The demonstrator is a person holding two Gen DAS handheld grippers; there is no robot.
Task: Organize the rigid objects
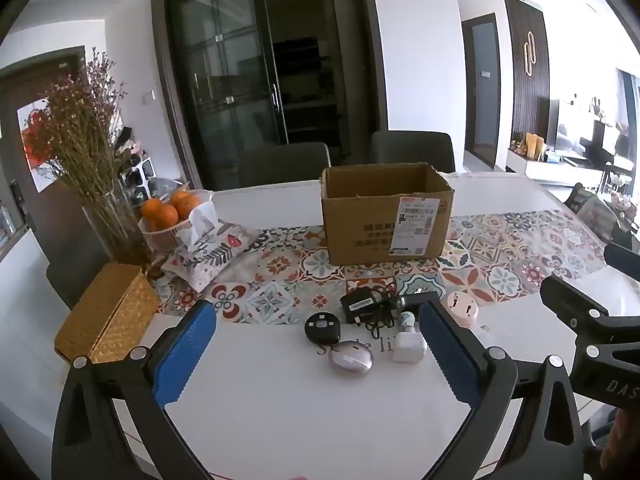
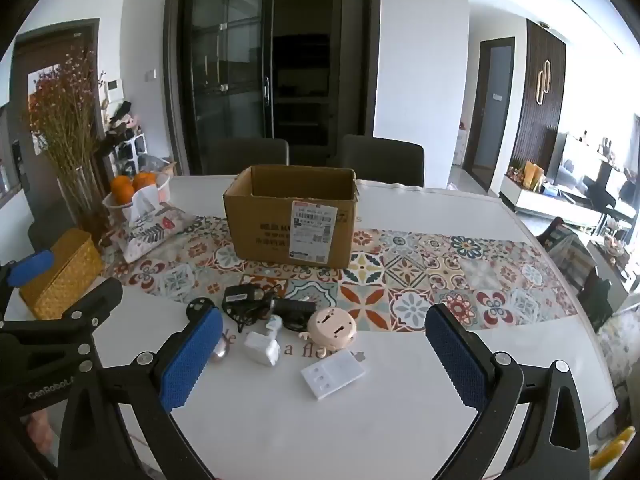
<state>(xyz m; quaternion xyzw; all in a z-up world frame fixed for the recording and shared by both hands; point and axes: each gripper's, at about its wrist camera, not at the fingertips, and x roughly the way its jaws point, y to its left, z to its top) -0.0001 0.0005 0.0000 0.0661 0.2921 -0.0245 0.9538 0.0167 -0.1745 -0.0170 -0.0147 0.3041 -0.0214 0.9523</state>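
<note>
A cluster of small objects lies on the white table (image 1: 280, 400) in front of an open cardboard box (image 1: 386, 216): a black round device (image 1: 322, 327), a silver-pink oval case (image 1: 351, 358), a white plug (image 1: 408, 346), a black adapter with tangled cable (image 1: 362, 304) and a pink round gadget (image 1: 462, 307). My left gripper (image 1: 318, 316) hovers open just short of them, holding nothing. My right gripper (image 2: 324, 314) is also open and empty, near the pink gadget (image 2: 332, 326), the white plug (image 2: 262, 346) and a flat white socket block (image 2: 333, 374). The oval case (image 2: 220, 350) is mostly hidden behind a finger.
A patterned runner (image 2: 400, 272) crosses the table under the cardboard box (image 2: 290, 216). At the left stand a woven yellow box (image 1: 108, 312), a fabric tissue pouch (image 1: 208, 252), a bowl of oranges (image 1: 172, 210) and a glass vase of dried flowers (image 1: 80, 128). Two dark chairs (image 2: 380, 160) stand behind.
</note>
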